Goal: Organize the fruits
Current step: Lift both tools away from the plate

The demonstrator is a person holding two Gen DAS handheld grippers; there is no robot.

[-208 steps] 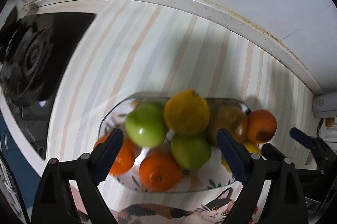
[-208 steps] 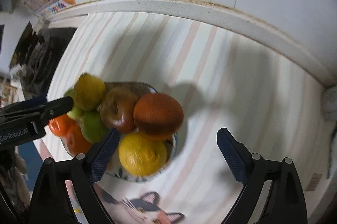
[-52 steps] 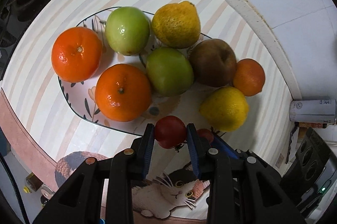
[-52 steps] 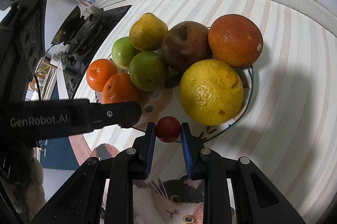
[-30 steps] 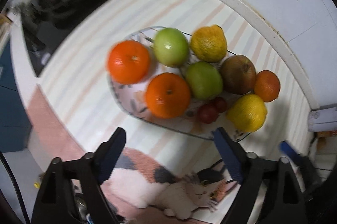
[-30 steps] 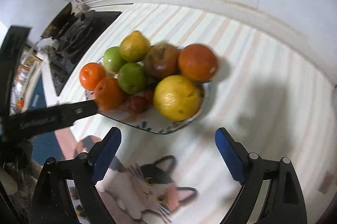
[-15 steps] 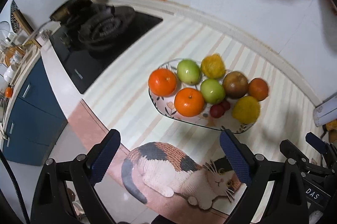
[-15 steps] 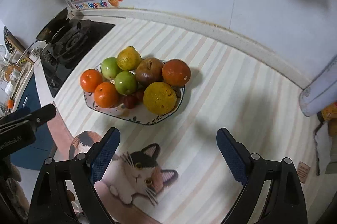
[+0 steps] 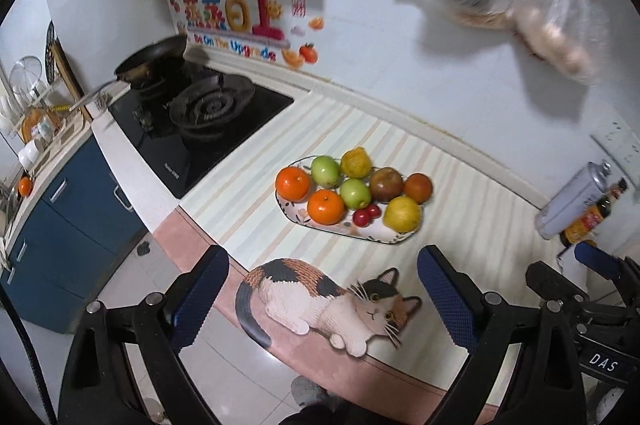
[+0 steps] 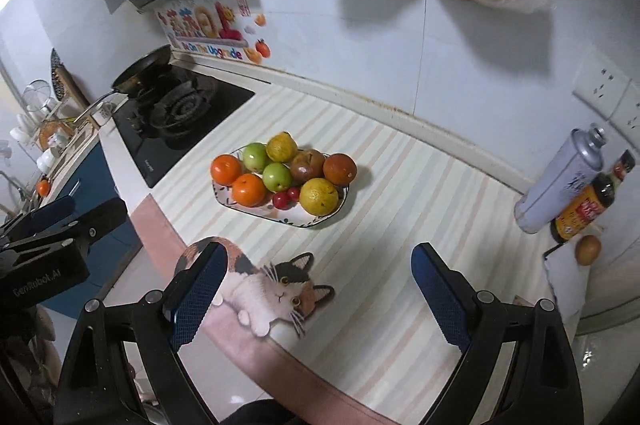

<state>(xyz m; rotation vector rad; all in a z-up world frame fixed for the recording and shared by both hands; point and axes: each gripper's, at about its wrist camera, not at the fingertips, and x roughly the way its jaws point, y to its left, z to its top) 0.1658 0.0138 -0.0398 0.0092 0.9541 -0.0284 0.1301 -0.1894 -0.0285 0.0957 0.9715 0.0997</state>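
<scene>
Fruit fills the plate (image 10: 320, 221) at 11 o'clock from the right gripper (image 10: 316, 299) and 12 o'clock from the left gripper (image 9: 322, 301), well apart from both; each gripper's jaws gape wide and empty above the surface (image 10: 420, 209).

Below me the striped surface (image 10: 400, 185) carries a patterned plate (image 10: 296, 219) of fruit near its middle. At the near edge lies a cat-shaped mat (image 10: 276, 289). Far left sits a black hob (image 10: 188, 129). Far right stand a grey canister (image 10: 556, 181) and a dark bottle (image 10: 588, 205), touching.
</scene>
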